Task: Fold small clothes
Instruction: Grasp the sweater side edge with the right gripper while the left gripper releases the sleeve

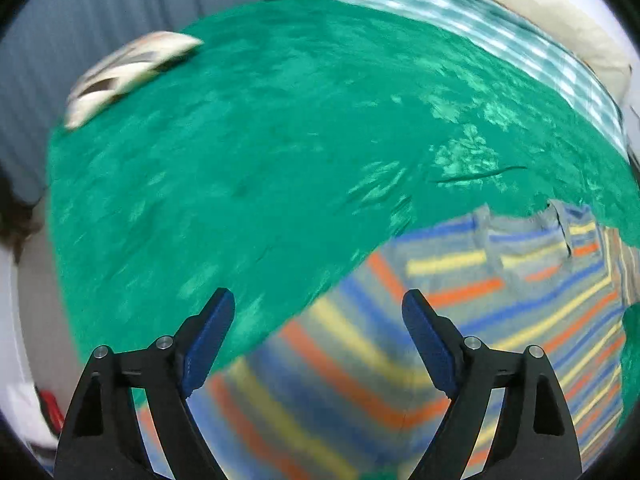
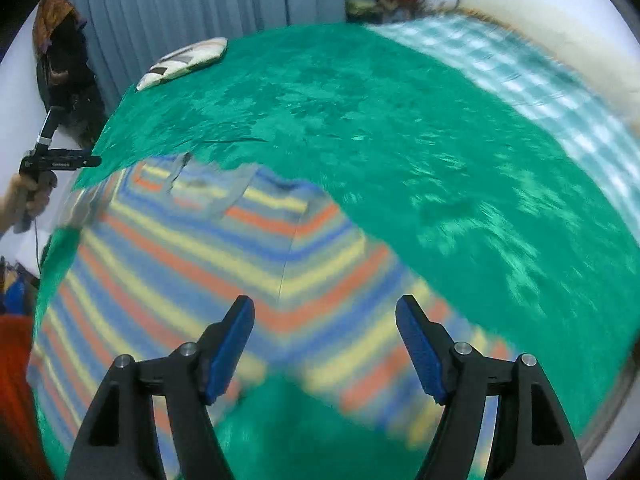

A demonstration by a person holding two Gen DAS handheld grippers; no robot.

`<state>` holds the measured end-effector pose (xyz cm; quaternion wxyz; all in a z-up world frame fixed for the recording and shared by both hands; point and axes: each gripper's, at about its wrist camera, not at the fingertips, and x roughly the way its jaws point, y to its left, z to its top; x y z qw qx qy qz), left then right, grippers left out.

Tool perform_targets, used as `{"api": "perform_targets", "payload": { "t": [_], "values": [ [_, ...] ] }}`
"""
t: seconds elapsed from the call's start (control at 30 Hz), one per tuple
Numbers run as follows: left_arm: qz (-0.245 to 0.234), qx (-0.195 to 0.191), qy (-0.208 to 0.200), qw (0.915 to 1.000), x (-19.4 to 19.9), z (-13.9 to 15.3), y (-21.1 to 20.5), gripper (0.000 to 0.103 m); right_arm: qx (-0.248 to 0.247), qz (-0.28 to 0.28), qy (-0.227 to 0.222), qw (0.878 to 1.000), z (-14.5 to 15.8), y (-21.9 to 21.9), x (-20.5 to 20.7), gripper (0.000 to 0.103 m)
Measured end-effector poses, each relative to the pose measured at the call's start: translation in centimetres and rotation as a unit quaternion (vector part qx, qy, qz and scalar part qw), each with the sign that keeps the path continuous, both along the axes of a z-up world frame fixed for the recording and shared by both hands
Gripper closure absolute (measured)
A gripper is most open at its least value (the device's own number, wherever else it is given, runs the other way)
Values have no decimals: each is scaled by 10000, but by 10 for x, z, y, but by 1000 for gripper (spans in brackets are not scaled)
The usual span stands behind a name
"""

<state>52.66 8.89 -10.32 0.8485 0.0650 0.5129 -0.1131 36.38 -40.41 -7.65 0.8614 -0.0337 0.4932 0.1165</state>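
From your left wrist camera, your left claw (image 1: 318, 312) stands wide apart with nothing between its blue pads (image 1: 208, 344), and nothing is gripped. The striped shirt (image 1: 460, 320), banded in orange, yellow and blue on grey, lies spread flat on the green blanket (image 1: 260, 152) and fills the lower right of this view. It runs under the right-hand finger and the gap between the fingers, while the left-hand finger hangs over bare green just beside the shirt's edge. The shirt's collar end sits toward the far right. A white folded cloth (image 1: 128, 72) lies well apart at the blanket's far left corner, and a checked sheet (image 1: 500, 40) shows beyond the blanket's far edge. From your right wrist camera, your right claw (image 2: 325, 320) is likewise spread wide and empty, both pads clear of the fabric. Here the striped shirt (image 2: 240, 256) lies ahead and to the left of the claw, its collar at the far end and its near hem blurred just under the fingertips, with green blanket (image 2: 440, 152) showing below between the fingers. At the left edge of the view your left hand (image 2: 32, 200) grips the handle of the other tool beside the shirt. The white folded cloth (image 2: 188, 60) lies at the far corner.
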Motion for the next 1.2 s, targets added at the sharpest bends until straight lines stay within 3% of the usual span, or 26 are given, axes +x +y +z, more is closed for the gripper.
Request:
{"api": "perform_targets", "payload": {
  "t": [0.03,0.13,0.3,0.37,0.4,0.43,0.47,0.5,0.53,0.6,0.67,0.73,0.8,0.87,0.9,0.93,1.0,1.1,1.2],
  "values": [
    [-255,-89,192,9995,15,-8,-10,16,93,69,90,9999,-7,2,22,30],
    [-884,162,178,9958,26,-22,-35,16,305,415,168,9985,-22,12,71,30],
    [-1502,542,314,9867,30,-50,-63,16,395,1029,599,9921,-53,35,129,30],
    [-1739,463,355,9830,28,-57,-71,26,253,1271,855,9879,-70,48,144,30],
    [-1859,219,477,9812,27,-57,-73,54,155,1371,974,9856,-79,53,149,30],
    [-1924,18,616,9794,24,-55,-71,93,77,1414,1082,9840,-85,55,153,40],
    [-1967,-71,677,9781,21,-54,-75,94,-30,1445,1176,9825,-92,58,155,52],
    [-2004,150,454,9786,15,-49,-79,96,-78,1486,1180,9818,-94,59,155,90],
    [-2046,435,194,9777,8,-45,-85,96,-113,1523,1123,9819,-91,60,152,97],
    [-1956,847,-378,9763,-6,-36,-94,97,-395,1448,765,9857,-79,63,142,97],
    [-1506,883,-738,9819,-4,-32,-91,97,-639,1104,328,9913,-65,61,135,97],
    [-1211,896,-595,9868,3,-46,-86,97,-793,692,168,9943,-67,56,134,97],
    [-1086,956,-586,9877,1,-61,-89,96,-913,415,442,9940,-90,57,136,97],
    [-958,1056,-702,9873,-3,-60,-93,88,-1053,290,431,9931,-103,63,135,96],
    [-879,1063,-694,9880,-5,-57,-93,78,-1064,180,393,9934,-105,63,134,93],
    [-778,1091,-685,9886,-9,-51,-91,56,-991,90,351,9944,-102,61,133,73],
    [-553,1238,-876,9869,-21,-32,-71,39,-1052,-184,239,9940,-92,55,127,35],
    [-538,947,-1026,9887,-60,5,-48,38,-982,-303,-20,9947,-59,39,98,34],
    [-649,675,-964,9909,-120,25,-36,35,-1011,21,4,9949,-32,45,47,34]
  ]
}}
